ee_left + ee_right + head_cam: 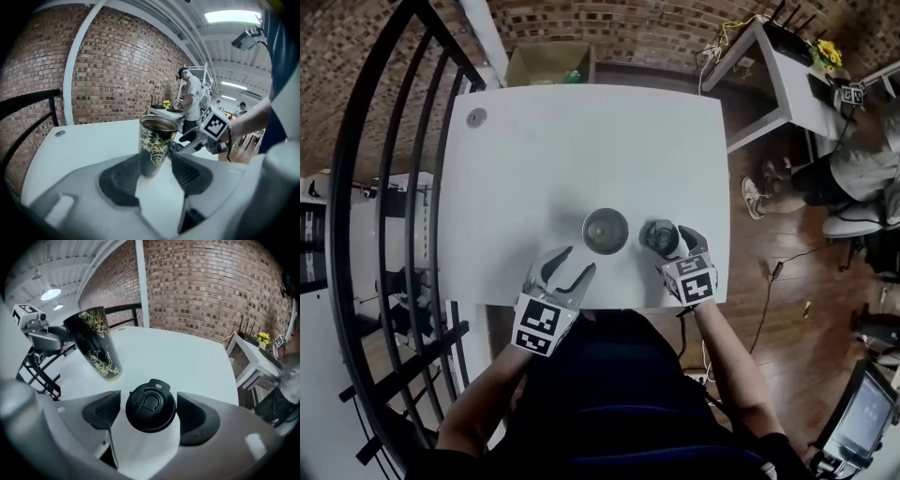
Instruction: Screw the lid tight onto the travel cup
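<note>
A dark travel cup [606, 231] with gold patterning stands upright and uncovered near the front middle of the white table [581, 141]. My left gripper [578, 261] is open just in front of it. In the left gripper view the cup [154, 145] rises at the fingertips and the pads do not press on it. The black lid [658, 236] lies flat on the table to the cup's right. My right gripper [667, 242] is open around the lid [150, 405], which sits between the two pads with a thin gap on each side. The cup [96, 350] shows at the upper left of that view.
A black railing [394, 234] runs along the table's left side. A cardboard box [548, 64] sits beyond the far edge, a white side table [778, 66] at the far right. A small round cap [475, 117] is set in the far left corner. A person [192, 101] stands beyond the table.
</note>
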